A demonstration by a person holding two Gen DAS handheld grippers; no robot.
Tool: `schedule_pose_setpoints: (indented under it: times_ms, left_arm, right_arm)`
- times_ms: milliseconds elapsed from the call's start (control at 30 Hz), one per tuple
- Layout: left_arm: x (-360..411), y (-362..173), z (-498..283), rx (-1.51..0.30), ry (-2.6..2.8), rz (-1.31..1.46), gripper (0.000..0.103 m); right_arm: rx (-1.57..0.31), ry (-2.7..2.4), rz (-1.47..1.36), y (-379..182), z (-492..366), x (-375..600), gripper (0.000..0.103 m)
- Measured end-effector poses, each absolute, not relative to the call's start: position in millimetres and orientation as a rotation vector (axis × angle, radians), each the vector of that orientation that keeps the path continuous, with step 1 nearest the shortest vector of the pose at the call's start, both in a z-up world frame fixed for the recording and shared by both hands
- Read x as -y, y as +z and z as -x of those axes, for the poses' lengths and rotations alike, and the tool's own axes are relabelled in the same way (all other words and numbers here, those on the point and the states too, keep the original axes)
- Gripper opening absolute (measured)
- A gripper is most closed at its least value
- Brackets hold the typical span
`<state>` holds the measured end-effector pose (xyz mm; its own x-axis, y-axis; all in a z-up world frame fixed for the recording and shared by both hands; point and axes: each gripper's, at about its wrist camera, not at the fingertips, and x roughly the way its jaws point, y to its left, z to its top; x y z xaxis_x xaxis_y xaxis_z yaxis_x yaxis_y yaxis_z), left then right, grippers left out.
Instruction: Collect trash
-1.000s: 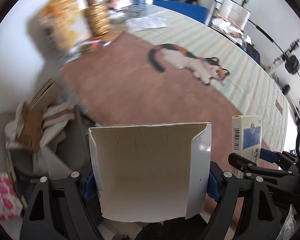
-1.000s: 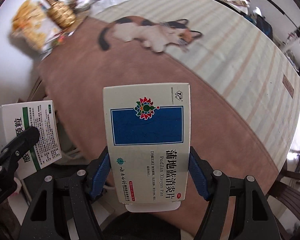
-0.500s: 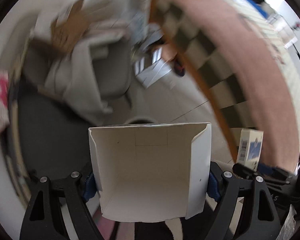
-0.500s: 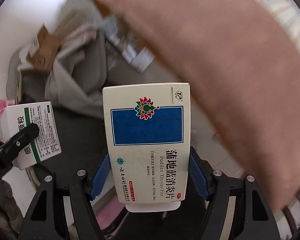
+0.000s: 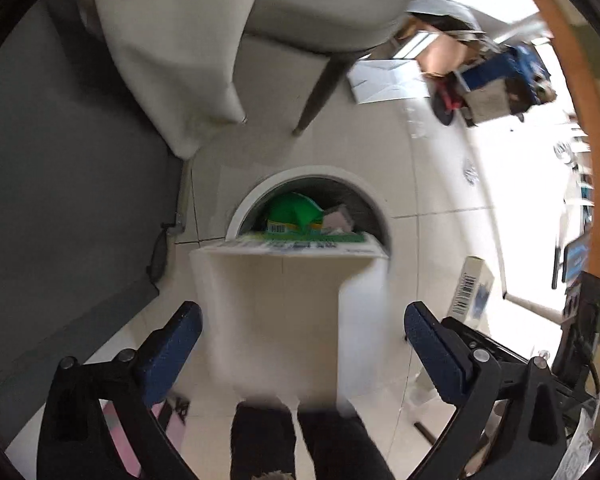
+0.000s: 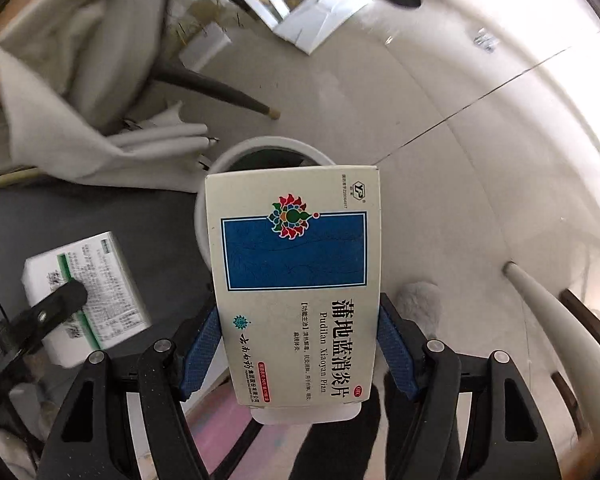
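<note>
Claw-wise, my left claw [image 5: 302, 344] gapes wide, its white box [image 5: 284, 292] blurred, apparently dropping toward the bin [image 5: 374, 204] on the floor, while my right claw [image 6: 300, 346] grips the blue-panel box [image 6: 296, 280] above it, undropped.

Your left gripper [image 5: 302, 344] has its blue pads spread wide, and the blurred white box [image 5: 288, 304] sits in the gap, seemingly touching neither pad. It covers the near half of the bin [image 5: 244, 204]; the far half shows green packaging [image 5: 294, 210] inside. Left of the bin, draped cloth [image 5: 172, 48] hangs down to the floor, and a chair leg [image 5: 320, 88] slants in behind. Your right gripper [image 6: 298, 350] carries the blue-panel box [image 6: 296, 280] squarely across the bin mouth [image 6: 260, 148]. The tiled floor [image 6: 460, 184] right of the bin is bare.
</note>
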<state>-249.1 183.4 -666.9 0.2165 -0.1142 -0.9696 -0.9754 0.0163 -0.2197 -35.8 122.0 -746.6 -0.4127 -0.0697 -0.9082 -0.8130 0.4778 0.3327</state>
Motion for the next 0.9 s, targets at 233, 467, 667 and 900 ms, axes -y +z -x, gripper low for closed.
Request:
schedule_pose_setpoints:
  times_ms: [233, 467, 667, 900]
  left_arm:
    - [-184, -704, 268, -1.142, 1.097, 1.334, 0.103]
    - [-165, -686, 277, -1.225, 1.194, 1.237, 0.103]
    - [-144, -643, 278, -1.261, 1.203, 1.19, 0.103]
    - [-116, -549, 272, -1.248, 1.177, 1.14, 0.103]
  right_arm:
    - [-1.841, 1.077, 0.772, -813, 55, -134, 0.102]
    - [-1.587, 1.066, 0.956, -780, 69, -126, 0.102]
    - [-1.402, 1.047, 1.059, -716, 75, -118, 0.102]
    - [-1.335, 1.089, 1.072, -613, 75, -104, 0.102]
